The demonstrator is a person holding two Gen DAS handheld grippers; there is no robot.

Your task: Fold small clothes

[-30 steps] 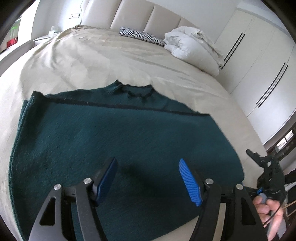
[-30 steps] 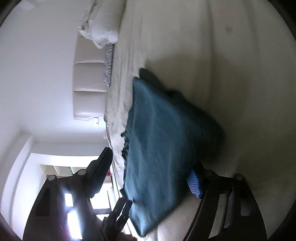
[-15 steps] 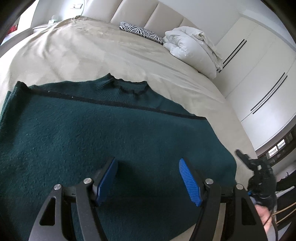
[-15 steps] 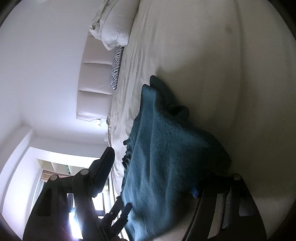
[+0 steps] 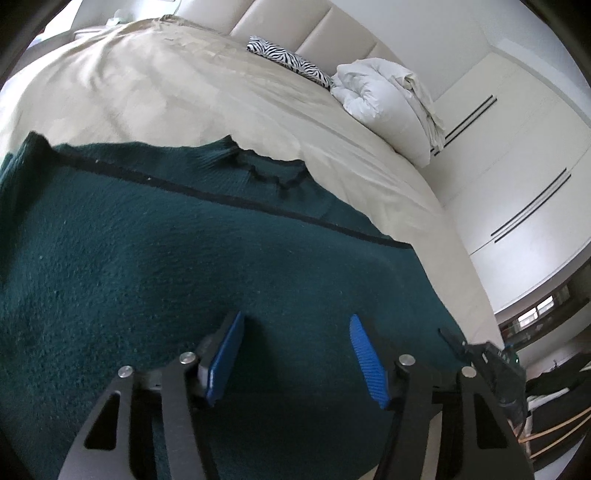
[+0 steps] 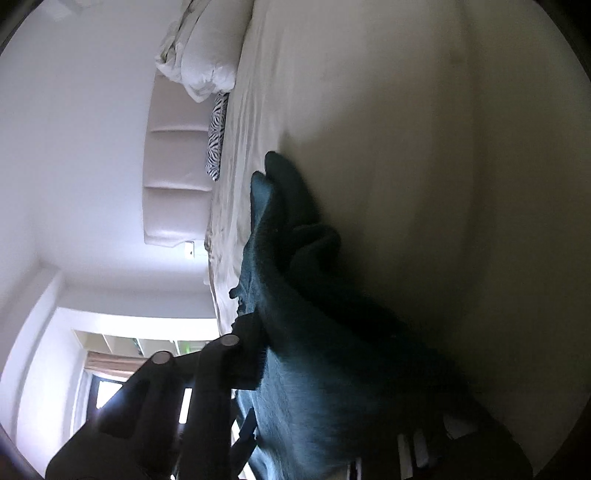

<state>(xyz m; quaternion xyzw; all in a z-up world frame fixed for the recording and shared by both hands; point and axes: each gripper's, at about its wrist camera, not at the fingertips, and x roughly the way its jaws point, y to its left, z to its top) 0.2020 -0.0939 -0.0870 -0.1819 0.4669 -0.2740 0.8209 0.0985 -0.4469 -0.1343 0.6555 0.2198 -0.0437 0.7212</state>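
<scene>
A dark green knit sweater point(image 5: 184, 266) lies flat on the beige bed point(image 5: 155, 96), collar toward the headboard. My left gripper point(image 5: 295, 354) is open, its blue pads just above the sweater's lower part. My right gripper point(image 6: 325, 373) is at the sweater's right edge point(image 6: 332, 350), turned on its side, with the fabric lying between its fingers; the far finger is hidden under the cloth. It also shows at the right edge of the left wrist view point(image 5: 491, 365).
A zebra-print pillow point(image 5: 291, 61) and a bundled white duvet point(image 5: 388, 103) lie near the padded headboard point(image 5: 325, 26). White wardrobe doors point(image 5: 524, 155) stand to the right of the bed.
My left gripper moved lower and closer over the sweater. My right gripper moved in onto the sweater's right edge and its fingers came together around the fabric.
</scene>
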